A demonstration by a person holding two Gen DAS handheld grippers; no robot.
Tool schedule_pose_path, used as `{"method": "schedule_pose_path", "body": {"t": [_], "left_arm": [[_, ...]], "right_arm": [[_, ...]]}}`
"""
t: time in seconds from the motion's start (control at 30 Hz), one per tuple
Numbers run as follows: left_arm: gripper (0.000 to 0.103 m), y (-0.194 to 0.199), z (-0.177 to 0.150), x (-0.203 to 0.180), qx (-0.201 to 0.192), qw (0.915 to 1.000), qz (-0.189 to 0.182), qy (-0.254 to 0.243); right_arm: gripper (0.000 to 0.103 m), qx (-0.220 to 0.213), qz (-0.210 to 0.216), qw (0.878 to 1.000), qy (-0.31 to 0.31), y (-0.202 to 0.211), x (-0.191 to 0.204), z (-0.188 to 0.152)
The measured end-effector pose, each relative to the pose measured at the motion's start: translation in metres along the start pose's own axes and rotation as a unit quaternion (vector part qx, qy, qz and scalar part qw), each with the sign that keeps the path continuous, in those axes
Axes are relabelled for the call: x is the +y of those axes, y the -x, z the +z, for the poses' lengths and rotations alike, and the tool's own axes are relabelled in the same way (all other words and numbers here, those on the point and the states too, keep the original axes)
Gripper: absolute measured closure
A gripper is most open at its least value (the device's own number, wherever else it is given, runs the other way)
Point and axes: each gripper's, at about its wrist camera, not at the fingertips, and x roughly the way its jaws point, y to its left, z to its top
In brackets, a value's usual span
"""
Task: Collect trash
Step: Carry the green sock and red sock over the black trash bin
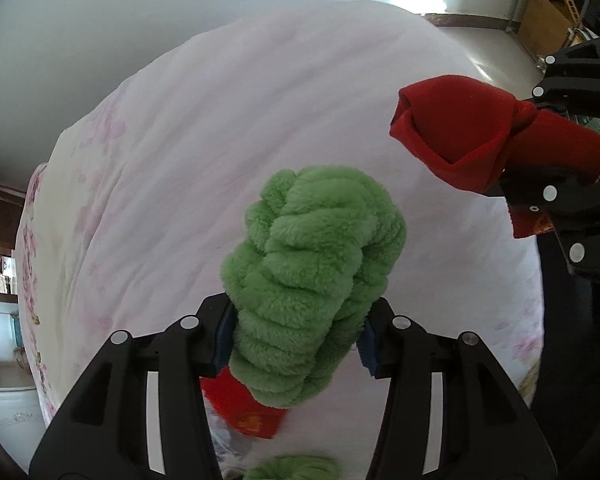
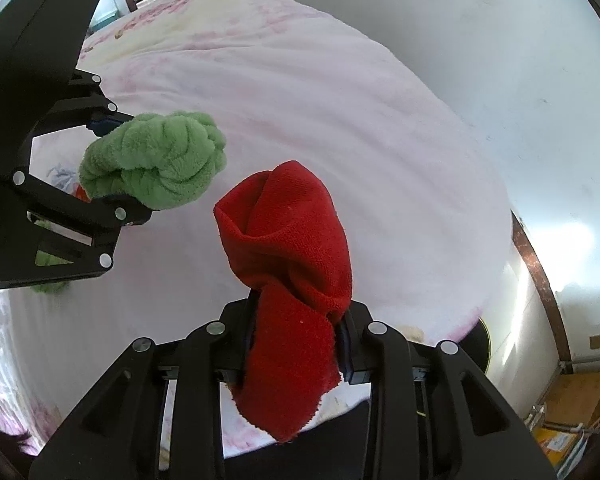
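My left gripper point(image 1: 298, 332) is shut on a fluffy green cloth point(image 1: 316, 272) and holds it above a bed with a pale pink floral quilt point(image 1: 220, 128). The same green cloth point(image 2: 156, 164) and left gripper point(image 2: 112, 164) show at the left in the right wrist view. My right gripper point(image 2: 298, 344) is shut on a red cloth point(image 2: 288, 264), also held above the quilt point(image 2: 300, 100). In the left wrist view the red cloth point(image 1: 468, 132) and right gripper point(image 1: 520, 144) are at the right, apart from the green cloth.
On the quilt under the left gripper lie a red item with gold print point(image 1: 248, 412), another green piece point(image 1: 296, 466) and something grey-white point(image 1: 228, 448). A white wall point(image 2: 500, 60) runs behind the bed. Cardboard boxes point(image 1: 548, 16) stand on the floor beyond the bed's end.
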Motion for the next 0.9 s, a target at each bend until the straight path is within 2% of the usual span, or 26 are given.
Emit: {"method": "schedule_pose_path", "body": {"t": [0.13, 0.23, 0.37, 0.53, 0.87, 0.9], "left_arm": [[0.054, 0.002, 0.006, -0.008, 0.001, 1.0, -0.001, -0.008], [0.054, 0.0, 0.014, -0.015, 0.007, 0.9999, -0.006, -0.013], [0.054, 0.002, 0.028, -0.032, 0.007, 0.9997, -0.013, -0.021], [0.054, -0.002, 0.051, -0.046, 0.004, 0.9991, -0.026, -0.035], [0.054, -0.015, 0.085, -0.072, -0.001, 0.9966, -0.042, -0.07], [0.054, -0.008, 0.083, -0.087, -0.002, 0.9965, -0.041, -0.073]], "right_arm": [[0.074, -0.001, -0.001, 1.0, -0.01, 0.011, -0.01, -0.023], [0.074, -0.003, -0.002, 1.0, -0.017, 0.003, -0.016, -0.018], [0.074, -0.005, -0.001, 0.999, -0.036, 0.008, -0.038, -0.031], [0.074, -0.006, -0.008, 0.998, -0.058, 0.021, -0.067, -0.067], [0.074, -0.006, -0.026, 0.994, -0.109, 0.034, -0.127, -0.113], [0.074, -0.006, -0.027, 0.993, -0.114, 0.035, -0.132, -0.117]]}}
